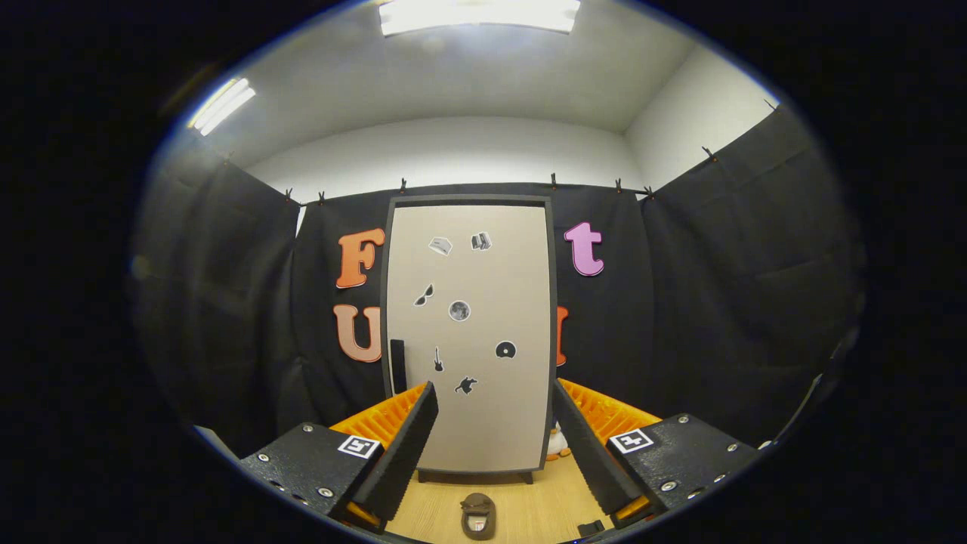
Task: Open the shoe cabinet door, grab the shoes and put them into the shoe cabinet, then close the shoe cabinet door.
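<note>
A tall shoe cabinet (470,332) stands upright against the booth's back wall, straight ahead and beyond my fingers. Its beige door is shut, carries several small stickers, and has a dark vertical handle (397,366) near its lower left edge. A brown shoe (477,515) lies on the wooden floor between my fingers, close in front, its opening facing me. My gripper (492,404) is open, fingers spread wide with nothing between them, held well short of the cabinet.
A small white and orange object (557,444) peeks out on the floor beside the cabinet's lower right corner, partly hidden by my right finger. Black cloth walls close in on both sides. Wooden floor (529,506) stretches from me to the cabinet.
</note>
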The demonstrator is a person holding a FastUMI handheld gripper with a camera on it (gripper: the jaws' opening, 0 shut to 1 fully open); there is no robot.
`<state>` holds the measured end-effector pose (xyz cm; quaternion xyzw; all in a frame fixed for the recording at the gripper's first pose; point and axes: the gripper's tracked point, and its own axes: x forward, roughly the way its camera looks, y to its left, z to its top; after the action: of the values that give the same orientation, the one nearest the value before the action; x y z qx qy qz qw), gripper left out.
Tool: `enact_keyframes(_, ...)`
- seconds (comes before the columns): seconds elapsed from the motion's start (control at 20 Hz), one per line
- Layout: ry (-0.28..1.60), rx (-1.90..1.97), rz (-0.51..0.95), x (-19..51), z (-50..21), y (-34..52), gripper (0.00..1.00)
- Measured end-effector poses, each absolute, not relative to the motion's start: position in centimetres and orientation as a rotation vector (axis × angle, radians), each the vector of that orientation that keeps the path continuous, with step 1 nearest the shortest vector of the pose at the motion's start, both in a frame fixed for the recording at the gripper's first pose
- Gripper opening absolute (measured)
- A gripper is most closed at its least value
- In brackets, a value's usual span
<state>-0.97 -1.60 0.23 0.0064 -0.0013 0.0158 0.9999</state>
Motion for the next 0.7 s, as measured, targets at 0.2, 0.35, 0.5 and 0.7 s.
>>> enact_keyframes(0.2, -0.003, 0.026, 0.052, -1.1, 0.2, -1.7, 0.95)
enact_keyframes(0.35, 0.002, 0.02, 0.074, -0.8, 0.0, -1.1, 0.95)
enact_keyframes(0.5, -0.01, 0.04, 0.103, -0.4, 0.2, 0.9, 0.95)
enact_keyframes(0.7, -0.004, 0.037, 0.133, 1.4, -0.4, 4.6, 0.95)
